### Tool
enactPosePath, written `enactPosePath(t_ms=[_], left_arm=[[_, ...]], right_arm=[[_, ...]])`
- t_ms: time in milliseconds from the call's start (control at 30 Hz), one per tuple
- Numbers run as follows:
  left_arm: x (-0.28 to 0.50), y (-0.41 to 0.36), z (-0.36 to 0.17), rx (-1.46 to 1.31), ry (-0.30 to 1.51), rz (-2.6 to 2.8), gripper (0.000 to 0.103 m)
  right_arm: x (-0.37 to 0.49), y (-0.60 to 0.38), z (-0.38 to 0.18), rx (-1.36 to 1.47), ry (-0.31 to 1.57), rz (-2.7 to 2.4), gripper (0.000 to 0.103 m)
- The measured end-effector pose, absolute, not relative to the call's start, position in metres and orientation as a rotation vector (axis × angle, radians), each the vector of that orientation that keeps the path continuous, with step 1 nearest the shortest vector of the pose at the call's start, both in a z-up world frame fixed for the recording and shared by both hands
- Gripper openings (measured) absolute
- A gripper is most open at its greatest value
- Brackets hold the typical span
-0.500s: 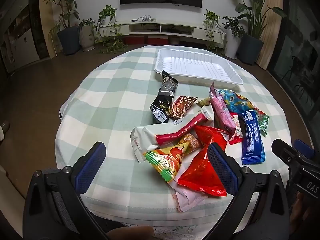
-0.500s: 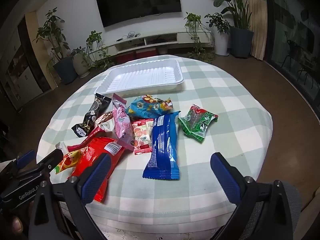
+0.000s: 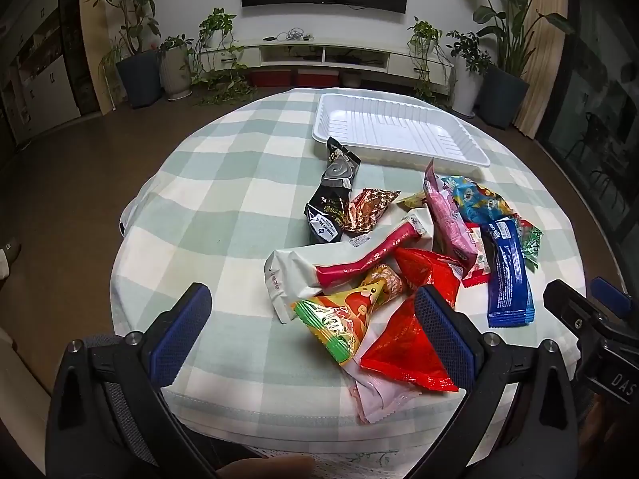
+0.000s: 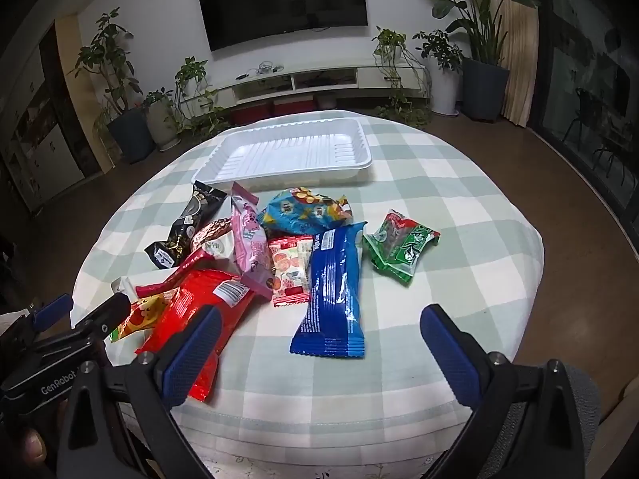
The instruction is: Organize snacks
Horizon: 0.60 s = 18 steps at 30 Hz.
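Several snack packets lie in a loose pile on a round table with a green-checked cloth point(image 3: 223, 207). An empty white tray point(image 3: 393, 133) stands behind them; it also shows in the right wrist view point(image 4: 291, 153). My left gripper point(image 3: 311, 337) is open and empty above the near edge, just before a red packet point(image 3: 407, 343) and an orange-green packet point(image 3: 343, 315). My right gripper point(image 4: 319, 355) is open and empty, just before a blue packet point(image 4: 333, 287). A green packet point(image 4: 401, 245), a black packet point(image 4: 185, 225) and a pink packet point(image 4: 249, 245) lie further in.
The table edge drops off close below both grippers. The right gripper shows at the right of the left wrist view point(image 3: 591, 319), and the left gripper at the left of the right wrist view point(image 4: 76, 327). Potted plants, a TV and a low cabinet stand beyond the table.
Both grippers have crept slightly forward toward the pile. No packet has moved.
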<state>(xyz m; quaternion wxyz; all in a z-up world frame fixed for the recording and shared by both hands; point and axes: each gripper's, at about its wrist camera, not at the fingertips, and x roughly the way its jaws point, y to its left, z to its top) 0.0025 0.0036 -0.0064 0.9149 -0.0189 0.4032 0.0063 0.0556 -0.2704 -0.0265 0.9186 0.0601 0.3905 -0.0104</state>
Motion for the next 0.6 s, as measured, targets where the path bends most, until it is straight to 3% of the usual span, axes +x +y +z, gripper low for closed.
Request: enactPosePath(t_ms=[600], left_arm=[[0.0025, 0.0051, -0.0094, -0.036, 0.83, 0.013, 0.103]], right_arm=[[0.0556, -0.2666, -0.0279, 0.116, 0.804, -0.025, 0.102]])
